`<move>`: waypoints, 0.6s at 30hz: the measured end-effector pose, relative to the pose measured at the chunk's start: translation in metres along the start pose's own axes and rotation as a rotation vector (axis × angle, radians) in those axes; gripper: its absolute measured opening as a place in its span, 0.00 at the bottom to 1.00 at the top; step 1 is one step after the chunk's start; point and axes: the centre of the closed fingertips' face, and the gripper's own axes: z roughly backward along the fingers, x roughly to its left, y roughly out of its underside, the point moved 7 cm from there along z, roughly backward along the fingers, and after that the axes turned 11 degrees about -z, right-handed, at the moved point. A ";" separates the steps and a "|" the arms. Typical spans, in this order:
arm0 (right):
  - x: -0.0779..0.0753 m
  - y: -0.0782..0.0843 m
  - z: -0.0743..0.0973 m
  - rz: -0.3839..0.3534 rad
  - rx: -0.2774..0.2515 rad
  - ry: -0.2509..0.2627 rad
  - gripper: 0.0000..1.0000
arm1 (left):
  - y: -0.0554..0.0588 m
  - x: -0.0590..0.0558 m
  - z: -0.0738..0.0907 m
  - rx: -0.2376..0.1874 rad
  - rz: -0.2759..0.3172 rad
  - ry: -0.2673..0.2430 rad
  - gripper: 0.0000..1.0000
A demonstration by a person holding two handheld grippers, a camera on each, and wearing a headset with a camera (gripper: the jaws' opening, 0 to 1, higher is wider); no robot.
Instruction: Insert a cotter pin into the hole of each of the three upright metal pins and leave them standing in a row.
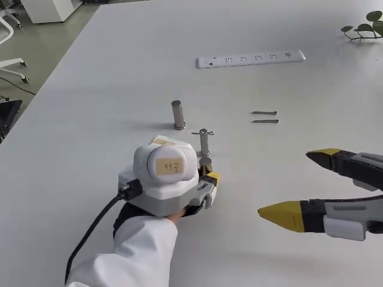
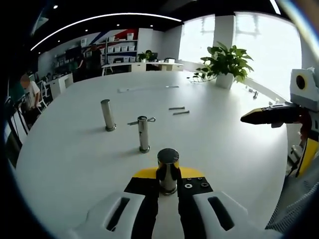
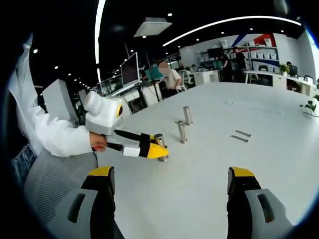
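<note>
Three metal pins stand on the white table. The far pin is bare. A cotter pin sits through the top of the middle pin. My left gripper is shut on the nearest pin, which stands upright between its yellow-tipped jaws. Two loose cotter pins lie to the right of the pins. My right gripper hovers open with nothing in it, to the right of the left one. In the right gripper view the left gripper holds that pin ahead of the open jaws.
A white power strip lies farther back on the table. A plant stands at the far right edge. Office chairs stand off the table's left side. A sleeve reaches in from the bottom.
</note>
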 end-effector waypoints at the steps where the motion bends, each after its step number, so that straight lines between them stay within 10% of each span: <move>1: 0.000 0.000 0.000 0.001 0.000 -0.001 0.92 | 0.000 0.000 0.000 -0.001 -0.001 -0.001 0.11; 18: 0.001 -0.002 0.002 0.012 -0.008 0.000 0.92 | 0.003 -0.003 0.005 -0.007 0.009 -0.009 0.13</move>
